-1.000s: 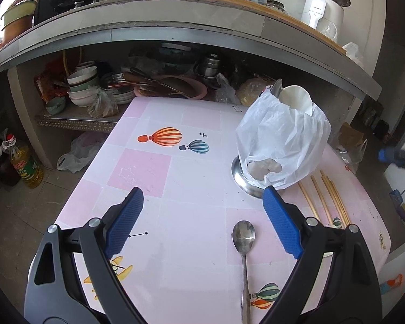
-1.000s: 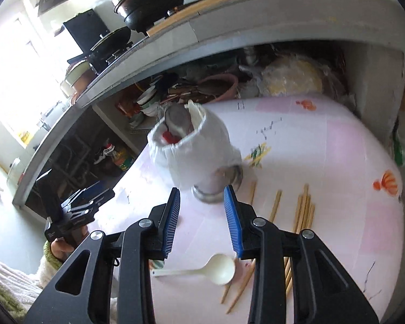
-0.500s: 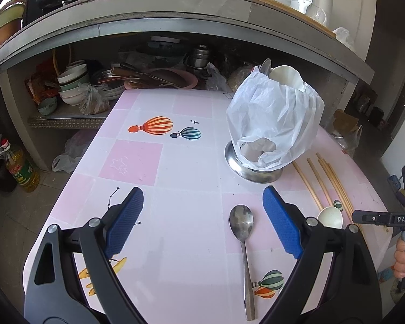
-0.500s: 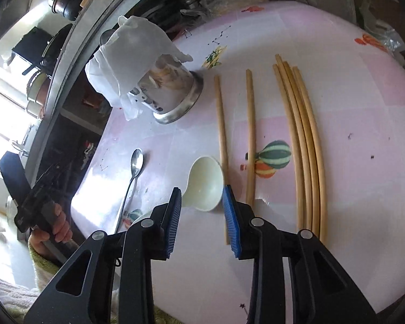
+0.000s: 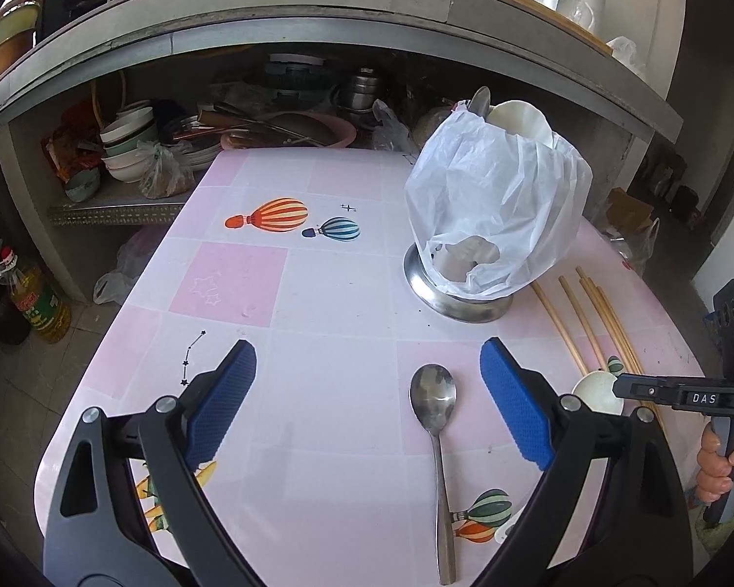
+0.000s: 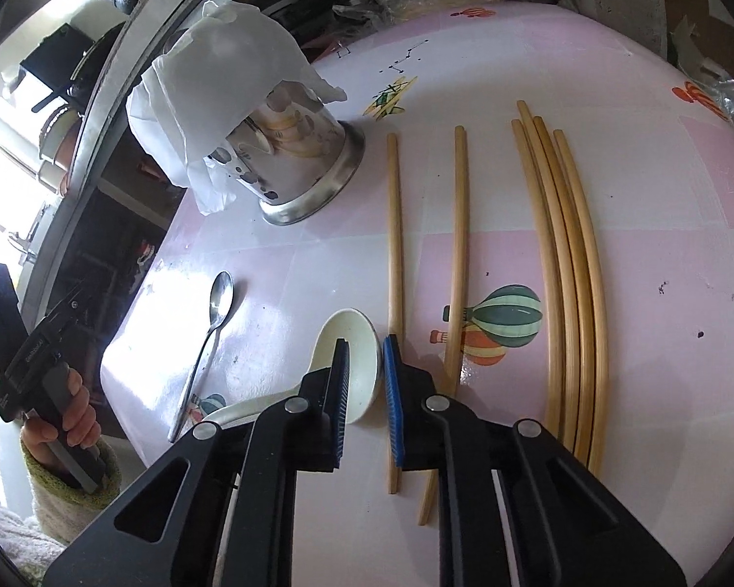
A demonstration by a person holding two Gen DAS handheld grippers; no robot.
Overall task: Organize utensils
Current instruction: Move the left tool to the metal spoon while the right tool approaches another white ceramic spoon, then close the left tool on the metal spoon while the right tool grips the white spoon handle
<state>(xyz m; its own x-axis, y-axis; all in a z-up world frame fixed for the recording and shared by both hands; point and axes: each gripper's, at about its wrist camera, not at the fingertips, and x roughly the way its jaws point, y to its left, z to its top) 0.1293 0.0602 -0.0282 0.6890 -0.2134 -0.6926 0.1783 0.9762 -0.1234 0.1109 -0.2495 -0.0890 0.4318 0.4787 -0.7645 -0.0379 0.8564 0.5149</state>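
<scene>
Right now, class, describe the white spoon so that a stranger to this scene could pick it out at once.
Find the pink table and the bag-covered steel holder on it. Nearer the camera than the holder, between the metal spoon and the chopsticks, lies the white spoon. It alone is white with a deep bowl, and the right gripper has just been closing across its rim.

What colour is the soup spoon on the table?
The soup spoon is cream white, clearest in the right wrist view.

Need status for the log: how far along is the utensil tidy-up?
Early. Done: a couple of utensils stand in the bagged holder. In hand: the right tool has just been closing around the white spoon. Left: metal spoon, chopsticks; left tool open, empty.
</scene>
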